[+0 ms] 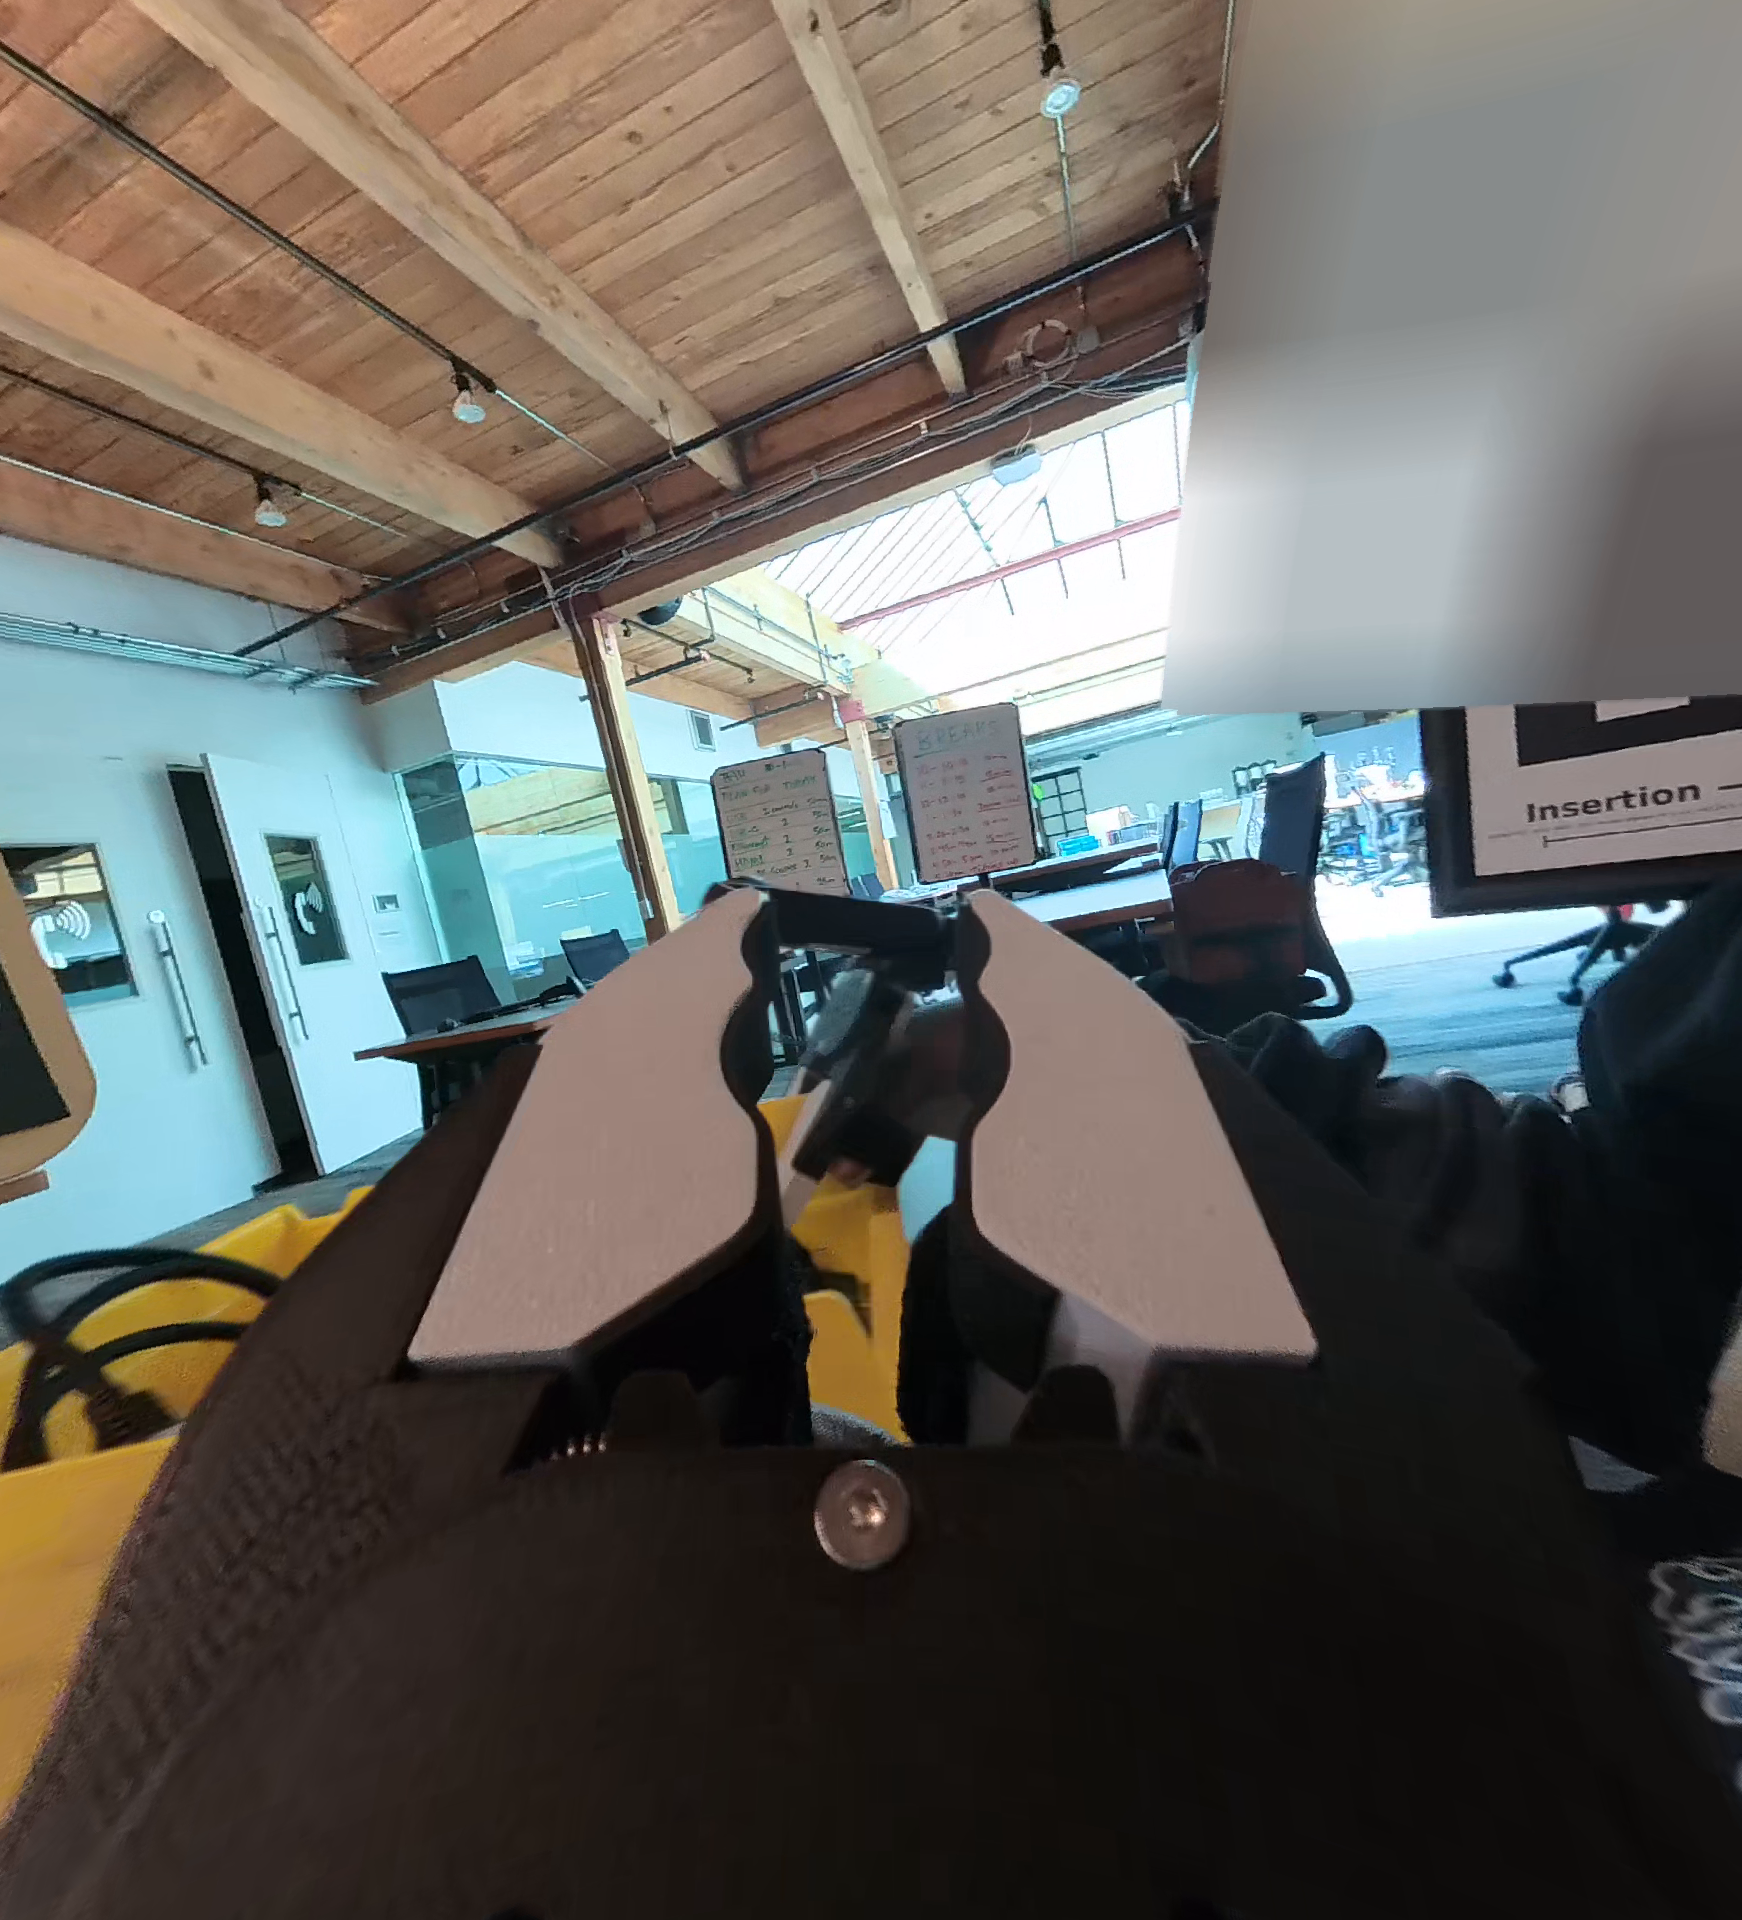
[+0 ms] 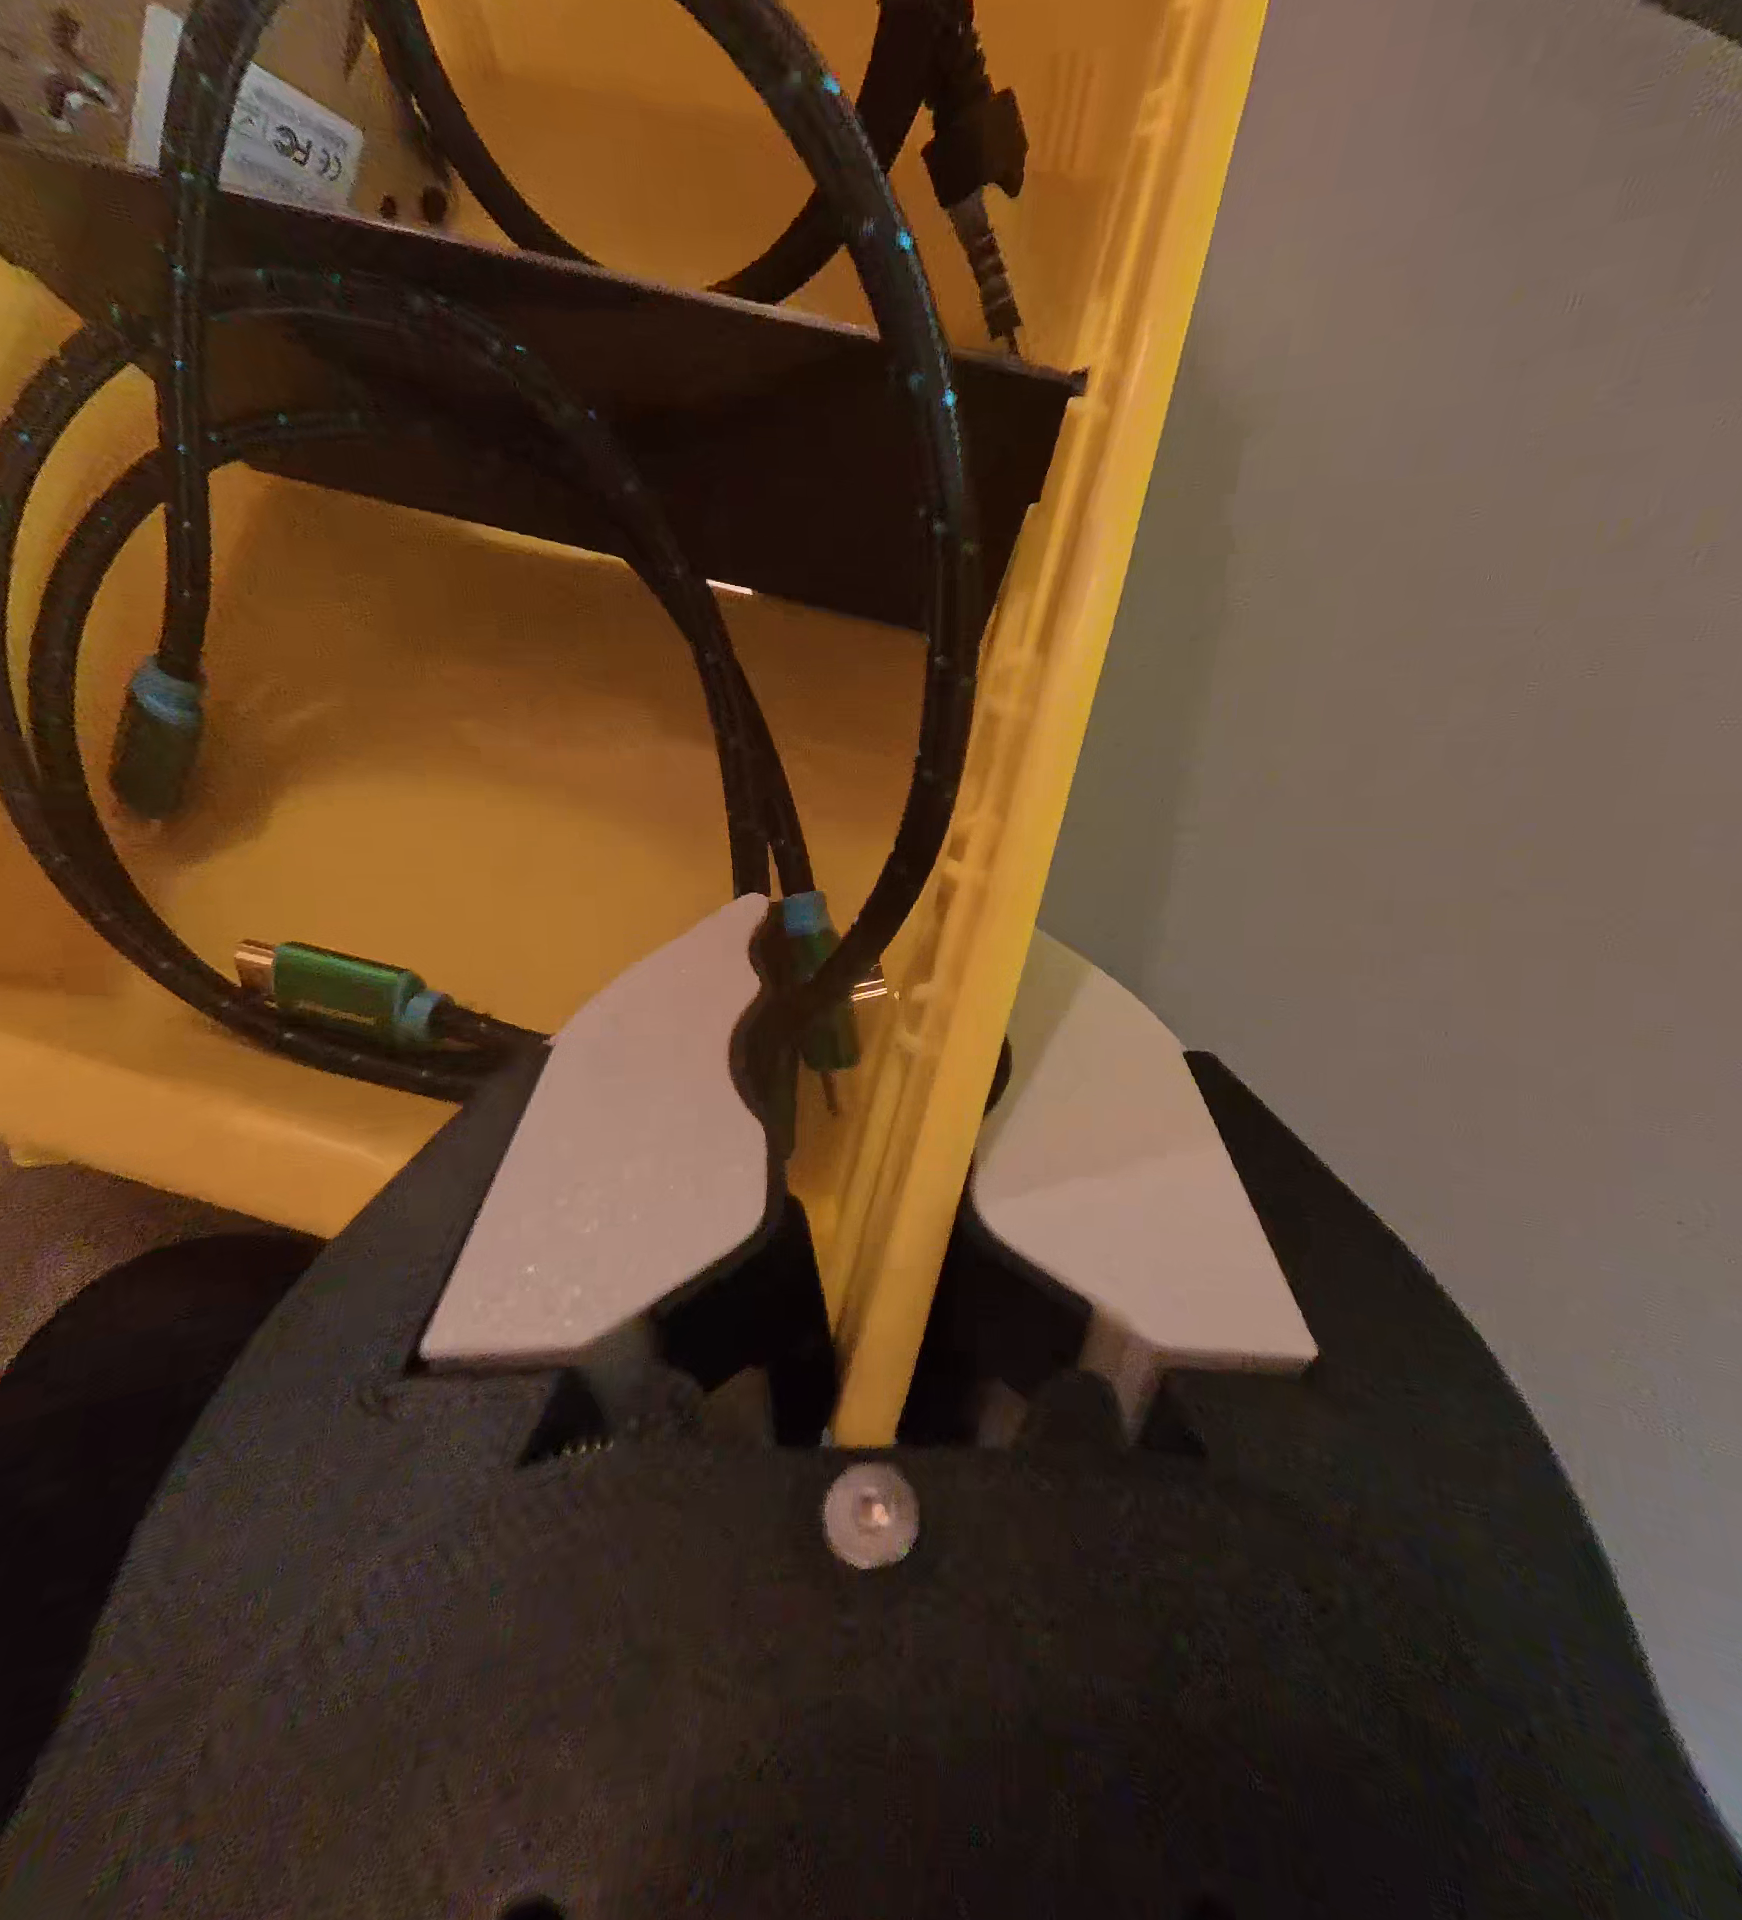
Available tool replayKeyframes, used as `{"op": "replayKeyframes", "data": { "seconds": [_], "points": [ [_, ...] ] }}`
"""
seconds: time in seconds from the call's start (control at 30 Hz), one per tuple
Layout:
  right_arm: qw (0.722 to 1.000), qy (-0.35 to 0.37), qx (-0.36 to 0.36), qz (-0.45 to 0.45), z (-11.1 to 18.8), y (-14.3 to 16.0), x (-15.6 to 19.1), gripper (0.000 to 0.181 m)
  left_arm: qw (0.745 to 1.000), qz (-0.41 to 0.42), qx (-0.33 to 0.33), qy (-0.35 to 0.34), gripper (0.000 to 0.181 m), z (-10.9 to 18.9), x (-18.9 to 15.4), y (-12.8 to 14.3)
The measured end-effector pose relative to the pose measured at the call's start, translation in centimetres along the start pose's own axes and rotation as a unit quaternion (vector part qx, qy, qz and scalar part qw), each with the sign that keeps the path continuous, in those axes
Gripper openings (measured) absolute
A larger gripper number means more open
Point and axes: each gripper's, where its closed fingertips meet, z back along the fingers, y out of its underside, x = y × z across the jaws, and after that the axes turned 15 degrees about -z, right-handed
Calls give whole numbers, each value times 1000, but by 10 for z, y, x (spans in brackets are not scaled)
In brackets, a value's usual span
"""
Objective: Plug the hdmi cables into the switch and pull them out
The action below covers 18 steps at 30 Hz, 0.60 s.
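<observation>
While the right gripper (image 2: 898, 935) straddles the side wall (image 2: 1085, 520) of the yellow bin, a green HDMI plug (image 2: 817, 987) with a blue collar sits right in the gap, pressed against the inner edge of the jaw that is inside the bin. The other jaw is outside the wall, so the jaws stand apart with the plug and the wall between them, not closed on either.

Count the plugs: three green ones. Besides the one at the jaws, a second plug (image 2: 337, 982) lies flat on the bin floor with its metal tip showing, and a third plug (image 2: 155, 727) hangs farther left. Their braided black cables (image 2: 934, 499) loop over a black divider (image 2: 701, 436) that crosses the bin. One plain black plug (image 2: 981, 135) dangles beyond the divider, near a white labelled box (image 2: 290, 145).

Over to the left gripper (image 1: 862, 914): it points out into an office, jaws a similar width apart. One small black block (image 1: 867, 930) lies across the tips, but I cannot tell whether it is pinched or whether this is the switch. Lower left there is the bin again (image 1: 15, 1507) with dark cable loops (image 1: 108, 1340). A person's dark sleeve (image 1: 1677, 1143) fills the right, and two whiteboards (image 1: 779, 821) stand far back.
</observation>
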Motion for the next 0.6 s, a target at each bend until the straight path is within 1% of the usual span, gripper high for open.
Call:
{"op": "replayKeyframes", "data": {
  "seconds": [0.1,0.2,0.3,0.4,0.47,0.53,0.6],
  "points": [
    [1000,-1,17,0,-9,-2,20,32,1000,-9,9,23,32,10,-15,-14],
    [1000,-4,14,-1,-21,-8,44,32,997,-62,46,28,32,37,-22,-34],
    [1000,-1,17,15,-31,-13,66,33,988,-118,98,-4,31,73,1,-57],
    [1000,-10,6,20,-45,-21,89,34,977,-127,163,-48,32,113,32,-81],
    [999,-24,-11,18,-57,-29,107,34,961,-141,227,-77,33,143,48,-86],
    [998,-57,-17,-10,-70,-34,128,33,936,-151,301,-101,35,175,59,-82],
    [992,-120,24,-29,-80,-28,156,54,913,-135,371,-106,40,204,62,-71]
  ]
}}
